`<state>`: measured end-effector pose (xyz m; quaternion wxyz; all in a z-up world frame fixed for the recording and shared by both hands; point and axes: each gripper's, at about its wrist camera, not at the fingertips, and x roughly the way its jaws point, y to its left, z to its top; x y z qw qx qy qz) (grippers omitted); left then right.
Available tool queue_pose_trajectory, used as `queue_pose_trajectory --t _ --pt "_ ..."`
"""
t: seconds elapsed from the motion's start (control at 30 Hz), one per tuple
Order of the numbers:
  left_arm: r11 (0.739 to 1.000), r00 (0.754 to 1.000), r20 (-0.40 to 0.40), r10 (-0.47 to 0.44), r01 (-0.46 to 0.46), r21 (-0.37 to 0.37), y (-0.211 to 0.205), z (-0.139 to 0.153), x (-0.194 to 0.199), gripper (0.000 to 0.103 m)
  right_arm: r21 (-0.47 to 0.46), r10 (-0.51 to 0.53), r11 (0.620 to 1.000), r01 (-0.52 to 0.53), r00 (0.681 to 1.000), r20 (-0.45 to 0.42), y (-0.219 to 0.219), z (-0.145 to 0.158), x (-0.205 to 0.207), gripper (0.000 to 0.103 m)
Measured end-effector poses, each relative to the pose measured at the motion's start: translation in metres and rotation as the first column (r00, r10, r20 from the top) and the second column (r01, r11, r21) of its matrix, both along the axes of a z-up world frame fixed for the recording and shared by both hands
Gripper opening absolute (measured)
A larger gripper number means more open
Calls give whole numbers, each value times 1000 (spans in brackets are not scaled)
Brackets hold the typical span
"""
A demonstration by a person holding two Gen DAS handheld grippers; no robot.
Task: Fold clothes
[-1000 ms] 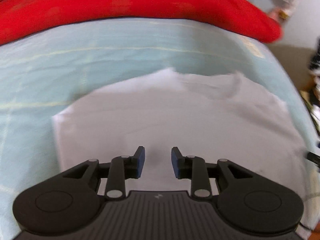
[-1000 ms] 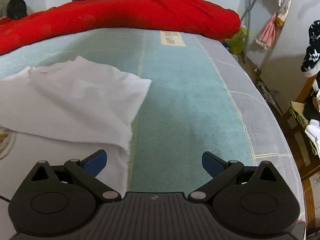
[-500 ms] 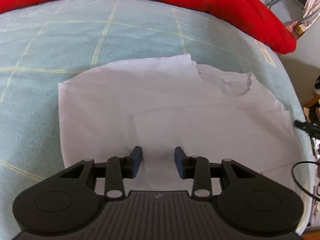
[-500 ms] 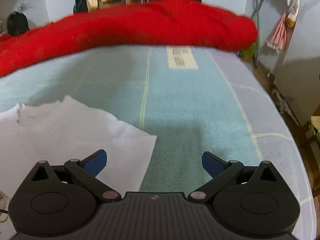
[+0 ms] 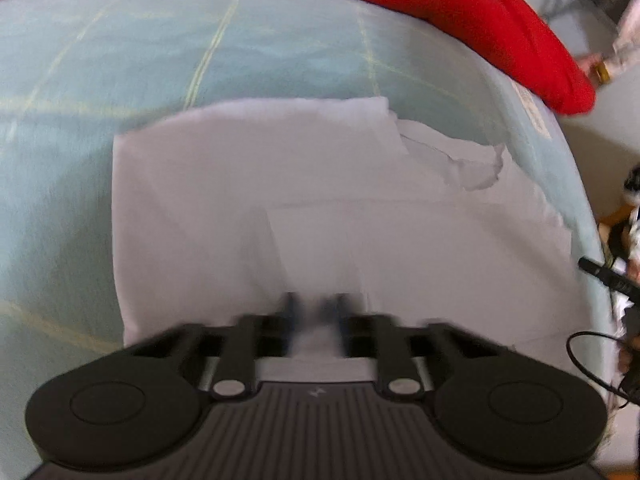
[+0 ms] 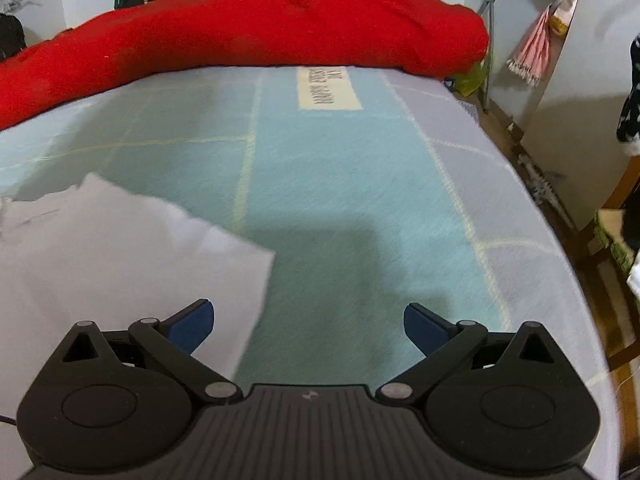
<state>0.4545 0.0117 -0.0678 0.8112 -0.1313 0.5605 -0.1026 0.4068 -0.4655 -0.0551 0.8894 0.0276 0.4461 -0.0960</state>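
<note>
A white garment [image 5: 320,184] lies flat on the pale blue bed cover [image 5: 160,60], with a folded layer on top and a crumpled far-right corner. My left gripper [image 5: 315,312] hovers low over its near edge. Its fingers are blurred, and a narrow gap between them shows white cloth. In the right wrist view, the garment's right corner [image 6: 100,252] lies to the left. My right gripper [image 6: 308,324] is wide open above that corner's edge and the bare cover [image 6: 340,200], holding nothing.
A long red blanket roll [image 6: 260,28] runs along the far side of the bed. A printed label [image 6: 328,88] sits on the cover. The bed's right edge drops to a floor with a chair [image 6: 616,240]. A black cable [image 5: 592,360] loops at the right.
My left gripper's fingers have drawn closer together over the garment's near edge. The right gripper has swung right and up, and less white cloth lies under it; it stays wide open.
</note>
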Motion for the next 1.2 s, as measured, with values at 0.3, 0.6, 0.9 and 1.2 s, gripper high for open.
queue_pose_trajectory --t 0.3,0.6,0.9,1.2 --pt "998 998 51 -37 35 45 10 22 14 4 0 15 1000 -15 1000 6 11 8 -22 103" --pt "991 997 28 -66 63 118 8 12 20 5 47 -28 999 28 1000 2 3 12 -38 103" --pt "991 999 25 -28 25 132 14 27 14 12 59 -12 998 19 994 -105 5 -8 -68 103" --pt "972 967 104 -233 232 23 -55 59 23 28 216 132 964 -155 984 115 30 16 -66 103"
